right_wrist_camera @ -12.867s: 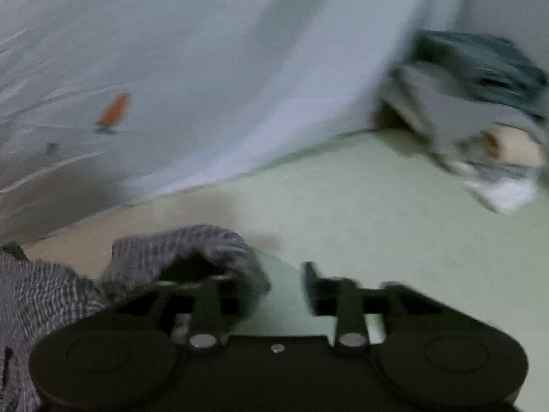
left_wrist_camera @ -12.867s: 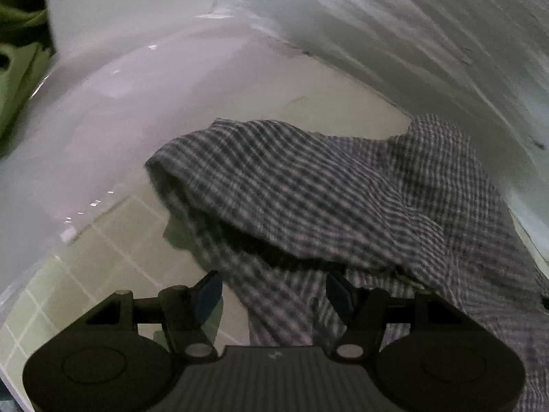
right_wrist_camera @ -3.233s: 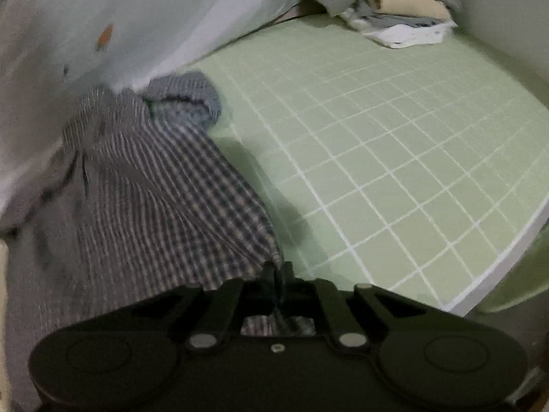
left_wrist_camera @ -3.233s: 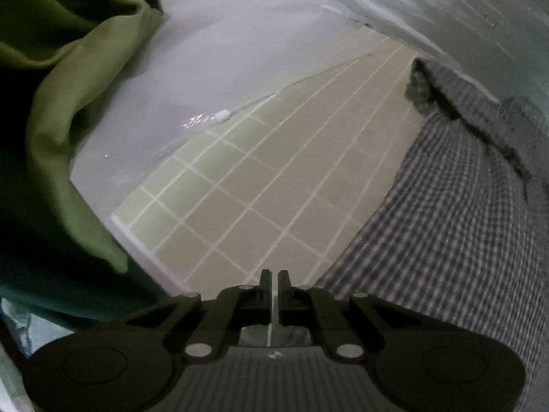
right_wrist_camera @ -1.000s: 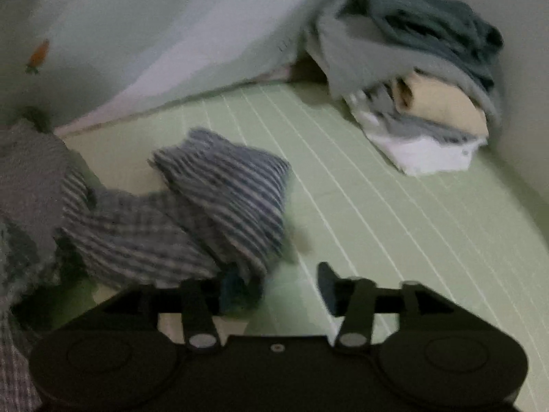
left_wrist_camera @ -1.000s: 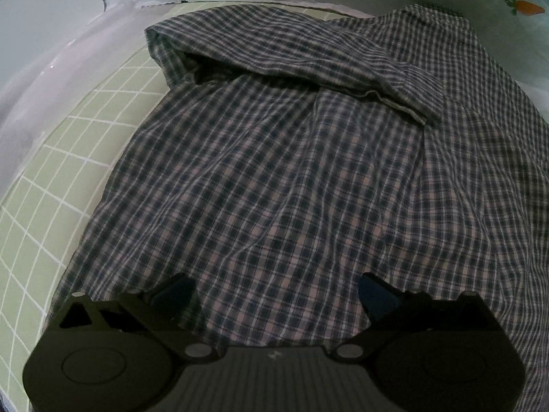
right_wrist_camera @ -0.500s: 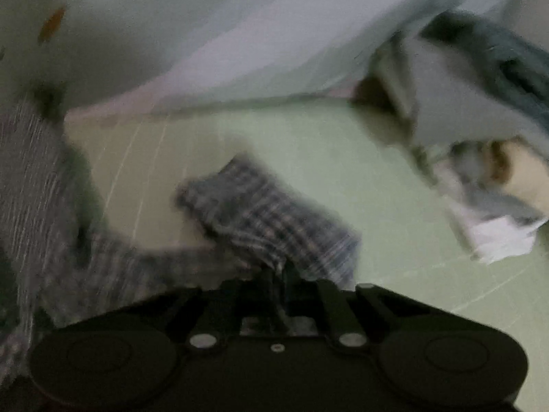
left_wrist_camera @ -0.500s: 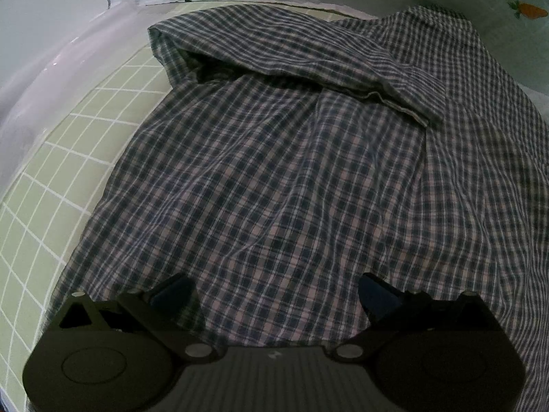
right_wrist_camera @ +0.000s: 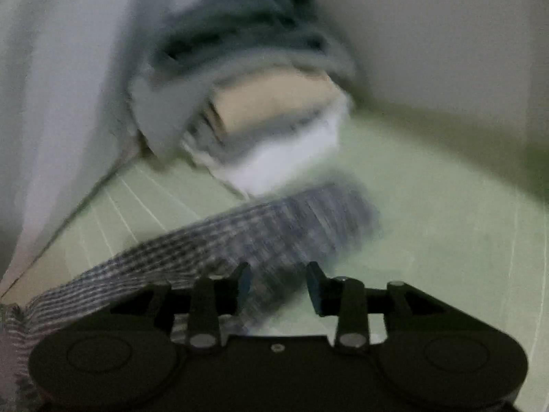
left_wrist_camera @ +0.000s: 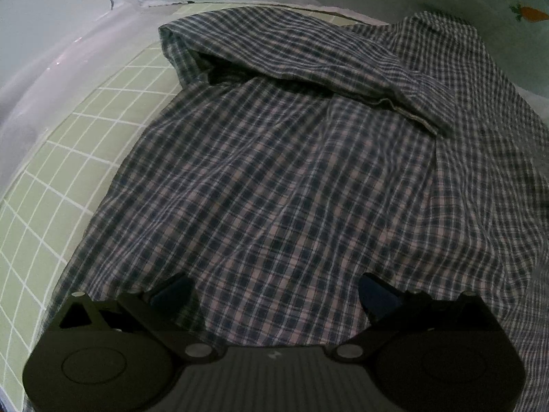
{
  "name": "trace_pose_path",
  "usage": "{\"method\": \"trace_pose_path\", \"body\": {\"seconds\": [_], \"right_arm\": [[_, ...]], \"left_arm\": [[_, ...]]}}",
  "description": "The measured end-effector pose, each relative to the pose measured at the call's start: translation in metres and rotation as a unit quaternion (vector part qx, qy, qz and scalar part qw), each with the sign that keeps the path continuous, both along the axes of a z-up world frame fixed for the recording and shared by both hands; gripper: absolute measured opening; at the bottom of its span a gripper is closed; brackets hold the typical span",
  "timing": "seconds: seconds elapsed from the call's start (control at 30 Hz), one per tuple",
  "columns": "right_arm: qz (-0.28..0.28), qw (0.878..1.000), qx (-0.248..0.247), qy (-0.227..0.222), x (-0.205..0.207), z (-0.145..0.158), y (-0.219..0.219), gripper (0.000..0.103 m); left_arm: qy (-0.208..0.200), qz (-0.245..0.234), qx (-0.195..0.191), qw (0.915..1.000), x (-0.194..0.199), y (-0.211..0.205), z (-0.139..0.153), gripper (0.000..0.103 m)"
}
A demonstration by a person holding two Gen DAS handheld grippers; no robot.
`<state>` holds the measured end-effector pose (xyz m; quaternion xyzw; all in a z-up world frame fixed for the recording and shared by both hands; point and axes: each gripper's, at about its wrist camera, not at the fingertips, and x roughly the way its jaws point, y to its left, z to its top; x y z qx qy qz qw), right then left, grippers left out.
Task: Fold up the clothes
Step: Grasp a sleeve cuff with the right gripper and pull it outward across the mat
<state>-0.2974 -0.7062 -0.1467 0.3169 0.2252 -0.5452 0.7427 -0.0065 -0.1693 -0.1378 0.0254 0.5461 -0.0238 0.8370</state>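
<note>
Two tools apart: left tool (left_wrist_camera: 274, 292) over spread plaid shirt (left_wrist_camera: 291, 178); right tool (right_wrist_camera: 278, 283) just opening, sleeve (right_wrist_camera: 240, 237) between jaws. Folding barely begun.

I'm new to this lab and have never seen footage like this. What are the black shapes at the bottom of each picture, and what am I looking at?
Each picture comes from a camera mounted on a hand-held two-finger gripper. The left gripper hangs open over a checked shirt spread on a green gridded mat. The right gripper, in a blurred picture, has just been opening; the shirt's sleeve lies between its fingers, apparently not pinched. Behind it sits a pile of folded clothes.
</note>
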Motion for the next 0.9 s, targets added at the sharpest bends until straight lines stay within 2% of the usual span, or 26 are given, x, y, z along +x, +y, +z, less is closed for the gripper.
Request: {"method": "trace_pose_path", "body": {"seconds": [0.1, 0.27, 0.37, 0.4, 0.43, 0.47, 0.5, 0.53, 0.57, 0.67, 0.7, 0.77, 0.8, 0.83, 0.9], "right_arm": [[-0.019, 1.000, 0.011, 0.000, -0.004, -0.007, 0.001, 0.061], [-0.016, 0.999, 0.017, 0.028, 0.006, -0.014, -0.011, 0.066], [-0.007, 0.999, 0.027, 0.039, 0.007, -0.020, -0.019, 0.058], [-0.002, 0.999, 0.024, 0.048, 0.009, -0.021, -0.021, 0.052], [0.003, 0.998, 0.020, 0.059, 0.011, -0.022, -0.022, 0.041], [0.009, 0.997, 0.015, 0.070, 0.013, -0.022, -0.023, 0.034], [0.014, 0.997, 0.011, 0.079, 0.014, -0.022, -0.024, 0.021], [0.018, 0.996, 0.006, 0.086, 0.014, -0.023, -0.026, 0.013], [0.018, 0.996, 0.000, 0.090, 0.013, -0.024, -0.029, 0.009], [0.005, 0.996, -0.001, 0.090, 0.006, -0.023, -0.042, 0.007], [0.003, 0.996, 0.004, 0.092, 0.007, -0.022, -0.044, 0.009], [0.001, 0.995, 0.013, 0.098, 0.009, -0.020, -0.047, 0.021], [-0.001, 0.995, 0.010, 0.104, 0.011, -0.019, -0.044, 0.038], [-0.001, 0.994, 0.004, 0.107, 0.012, -0.016, -0.038, 0.049], [0.004, 0.996, -0.003, 0.087, 0.012, -0.009, -0.021, 0.057]], "left_arm": [[0.001, 0.001, 0.000, 1.0000, 0.000, -0.001, 0.001, 0.103], [0.000, 0.003, 0.000, 1.0000, -0.001, -0.001, 0.002, 0.103], [-0.001, 0.004, 0.000, 1.0000, -0.002, 0.000, 0.002, 0.103], [-0.002, 0.004, 0.000, 1.0000, -0.002, 0.001, 0.002, 0.103], [-0.002, 0.004, 0.000, 1.0000, -0.001, 0.001, 0.002, 0.103], [-0.002, 0.005, 0.000, 1.0000, -0.001, 0.001, 0.002, 0.103], [-0.002, 0.005, 0.000, 1.0000, -0.001, 0.001, 0.002, 0.103], [-0.002, 0.005, 0.000, 1.0000, -0.001, 0.001, 0.002, 0.103], [-0.002, 0.006, -0.001, 1.0000, -0.001, 0.001, 0.001, 0.103], [-0.002, 0.006, -0.001, 1.0000, 0.000, 0.002, 0.002, 0.103], [-0.002, 0.005, -0.001, 1.0000, 0.001, 0.003, 0.002, 0.103], [-0.001, 0.006, -0.001, 1.0000, 0.001, 0.004, 0.002, 0.103], [0.000, 0.007, -0.001, 1.0000, 0.002, 0.005, 0.002, 0.103], [0.001, 0.009, 0.000, 1.0000, 0.001, 0.005, 0.002, 0.103], [0.004, 0.015, 0.005, 0.9999, -0.001, 0.007, 0.003, 0.103]]}}
